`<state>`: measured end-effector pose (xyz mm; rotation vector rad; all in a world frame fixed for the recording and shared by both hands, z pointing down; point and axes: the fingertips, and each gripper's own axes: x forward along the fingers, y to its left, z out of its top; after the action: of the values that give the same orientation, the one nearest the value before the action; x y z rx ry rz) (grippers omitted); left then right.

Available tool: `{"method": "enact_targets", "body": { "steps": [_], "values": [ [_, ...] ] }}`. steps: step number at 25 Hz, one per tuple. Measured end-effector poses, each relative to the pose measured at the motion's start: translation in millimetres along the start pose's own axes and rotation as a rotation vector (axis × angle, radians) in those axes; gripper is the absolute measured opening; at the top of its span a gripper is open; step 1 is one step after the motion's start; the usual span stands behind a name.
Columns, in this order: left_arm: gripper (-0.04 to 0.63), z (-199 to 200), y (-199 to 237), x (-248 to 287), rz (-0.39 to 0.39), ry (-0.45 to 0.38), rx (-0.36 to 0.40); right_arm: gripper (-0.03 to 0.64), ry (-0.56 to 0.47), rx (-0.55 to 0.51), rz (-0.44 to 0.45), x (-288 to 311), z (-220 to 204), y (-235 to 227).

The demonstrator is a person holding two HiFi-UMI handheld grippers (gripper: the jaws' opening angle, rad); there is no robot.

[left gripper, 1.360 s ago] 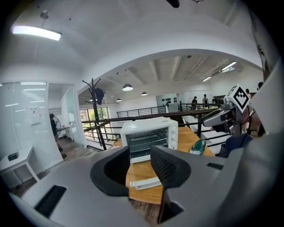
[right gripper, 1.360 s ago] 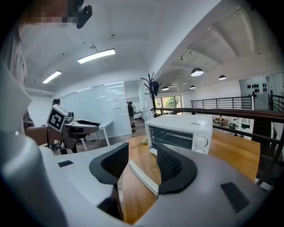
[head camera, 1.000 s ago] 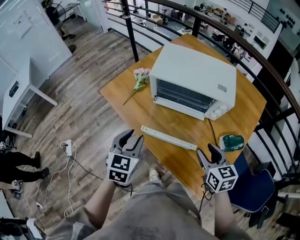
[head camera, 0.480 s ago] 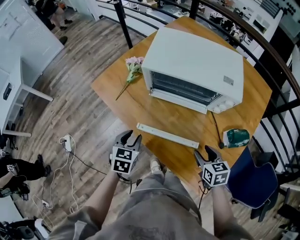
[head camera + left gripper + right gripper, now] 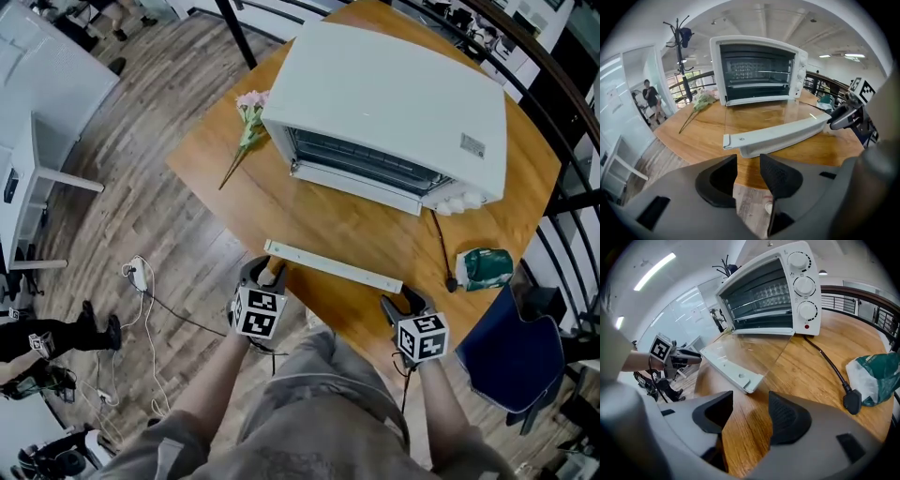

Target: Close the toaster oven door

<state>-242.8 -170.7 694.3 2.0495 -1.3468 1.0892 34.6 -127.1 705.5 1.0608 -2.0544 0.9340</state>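
A white toaster oven (image 5: 394,103) stands on the round wooden table (image 5: 281,202). Its glass door is folded down flat, and the white handle bar (image 5: 333,266) lies near the table's front edge. My left gripper (image 5: 265,278) sits just before the bar's left end, open and empty. In the left gripper view the bar (image 5: 778,136) lies a little beyond the fingertips (image 5: 773,164). At the bar's right end my right gripper (image 5: 403,305) stands wide open with nothing between its jaws. The right gripper view shows the door's corner (image 5: 740,376) just ahead of it and the oven (image 5: 773,291) behind.
Pink flowers (image 5: 246,112) lie left of the oven. A black cord with its plug (image 5: 448,277) and a green bag (image 5: 486,267) lie at the right. A dark railing (image 5: 562,122) rings the table's far side. A blue chair (image 5: 511,361) stands lower right, and cables (image 5: 141,281) trail on the floor.
Both grippers have moved forward to the table's front edge and now sit at the two ends of the door handle. The head camera has drawn closer over the table.
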Motion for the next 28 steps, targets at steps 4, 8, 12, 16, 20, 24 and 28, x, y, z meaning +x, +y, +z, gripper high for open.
{"method": "enact_targets", "body": {
  "steps": [4,8,12,16,20,24,28],
  "values": [
    [0.167,-6,2,16,-0.014,0.001,-0.097,0.239,-0.023,-0.009,0.000,7,2,-3],
    [0.167,0,4,20,-0.030,-0.021,-0.072,0.237,-0.071,-0.006,0.015,15,11,4],
    [0.167,8,1,21,-0.014,0.006,-0.006,0.185,-0.094,-0.004,0.022,15,16,6],
    [0.159,14,-1,10,0.003,0.000,0.011,0.181,-0.131,0.013,0.038,4,26,9],
    [0.153,34,2,-13,-0.004,-0.056,0.005,0.176,-0.192,0.020,0.052,-15,48,15],
    [0.147,63,5,-38,-0.011,-0.124,-0.024,0.173,-0.287,0.031,0.075,-38,79,17],
    [0.143,101,10,-60,0.001,-0.203,-0.050,0.146,-0.374,0.046,0.115,-59,116,18]
  ]
}}
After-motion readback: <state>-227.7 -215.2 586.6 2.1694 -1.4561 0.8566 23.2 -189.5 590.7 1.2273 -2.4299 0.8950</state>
